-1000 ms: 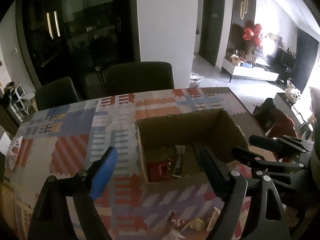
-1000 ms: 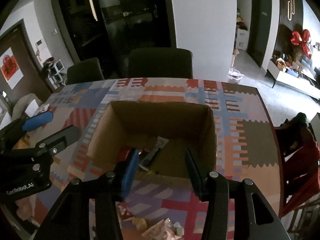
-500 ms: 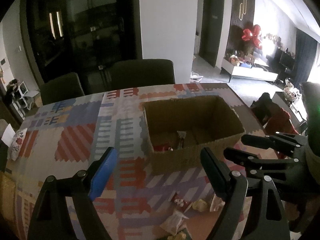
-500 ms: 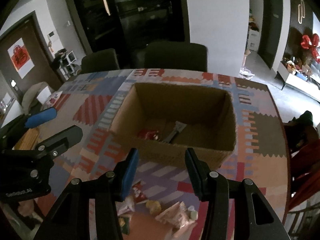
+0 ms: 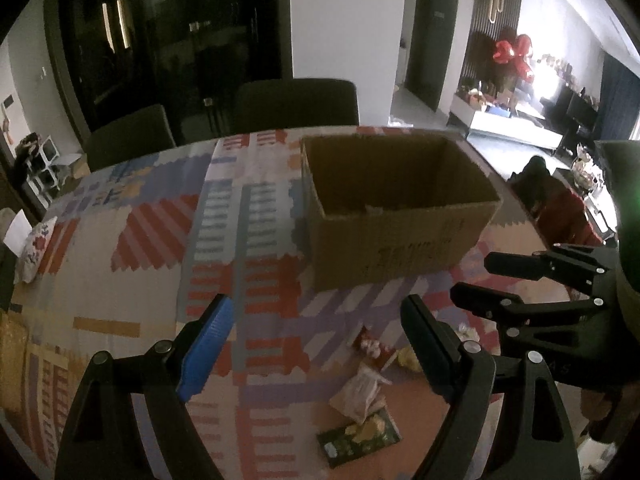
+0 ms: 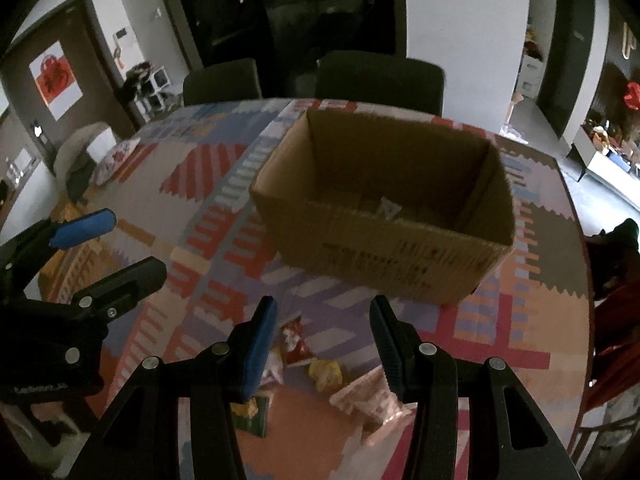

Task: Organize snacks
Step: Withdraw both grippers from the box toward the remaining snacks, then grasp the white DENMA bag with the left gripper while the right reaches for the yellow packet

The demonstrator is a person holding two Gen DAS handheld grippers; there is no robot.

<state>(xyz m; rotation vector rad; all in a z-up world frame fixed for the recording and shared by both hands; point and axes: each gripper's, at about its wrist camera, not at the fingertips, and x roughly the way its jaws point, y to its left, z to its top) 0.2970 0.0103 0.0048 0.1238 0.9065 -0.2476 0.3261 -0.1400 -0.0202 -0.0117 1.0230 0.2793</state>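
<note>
An open cardboard box (image 5: 400,236) (image 6: 384,248) stands on the patterned tablecloth; a snack wrapper (image 6: 388,210) shows inside it. Loose snacks lie in front of the box: a red packet (image 5: 368,344) (image 6: 294,340), a yellow one (image 6: 326,374), a pale pink bag (image 5: 360,390) (image 6: 370,398) and a green packet (image 5: 360,436) (image 6: 250,414). My left gripper (image 5: 316,340) is open and empty above the snacks. My right gripper (image 6: 324,336) is open and empty over the same pile. Each gripper also shows in the other's view.
Two dark chairs (image 5: 296,104) stand behind the table's far edge. A small cushion (image 5: 36,244) lies at the table's left edge. A chair with red cloth (image 6: 616,300) is at the right. The tablecloth (image 5: 152,240) stretches left of the box.
Both grippers have pulled back from over the box and lowered toward the near table edge. The box now looks farther off and the loose snack pile has come into fuller view.
</note>
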